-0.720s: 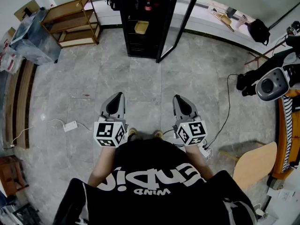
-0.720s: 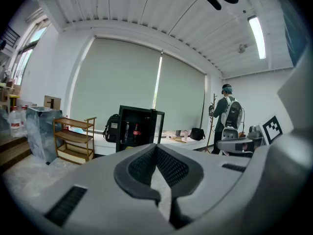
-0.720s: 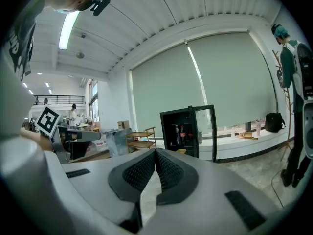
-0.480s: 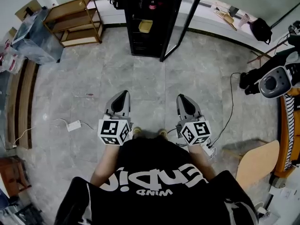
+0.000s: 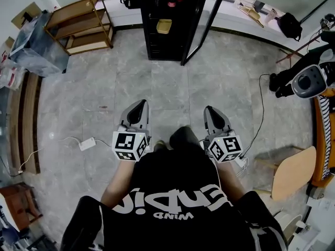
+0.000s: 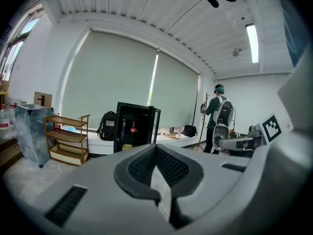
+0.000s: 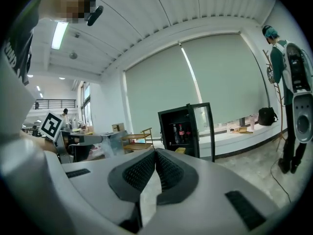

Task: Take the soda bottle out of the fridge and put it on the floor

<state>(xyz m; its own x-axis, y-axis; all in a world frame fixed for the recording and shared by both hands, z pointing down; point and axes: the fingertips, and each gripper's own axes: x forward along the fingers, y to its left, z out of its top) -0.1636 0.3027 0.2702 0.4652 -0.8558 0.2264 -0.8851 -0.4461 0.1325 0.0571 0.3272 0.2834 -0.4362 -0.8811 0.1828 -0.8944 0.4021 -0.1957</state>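
Note:
The black fridge (image 5: 162, 41) stands at the far end of the tiled floor with its glass door (image 5: 203, 25) swung open to the right. A soda bottle (image 5: 171, 1) with a red label stands upright on an upper shelf; the left gripper view shows the bottle (image 6: 133, 130) too, and so does the right gripper view (image 7: 180, 132). My left gripper (image 5: 140, 106) and right gripper (image 5: 212, 111) are held side by side in front of my body, well short of the fridge. Both point toward it. Both are shut and empty, with the left gripper's (image 6: 156, 148) pads touching and the right gripper's (image 7: 155, 153) pads touching.
A yellow container (image 5: 164, 26) sits lower in the fridge. A wooden shelf rack (image 5: 81, 22) and a wrapped grey bin (image 5: 36, 38) stand at the left. A power strip (image 5: 86, 144) and cables lie on the floor. A wooden chair (image 5: 290, 174) and a person (image 6: 220, 121) are at the right.
The fridge has drawn a little nearer in the head view as I step forward, and a dark knee now shows between the grippers. Both grippers stay shut.

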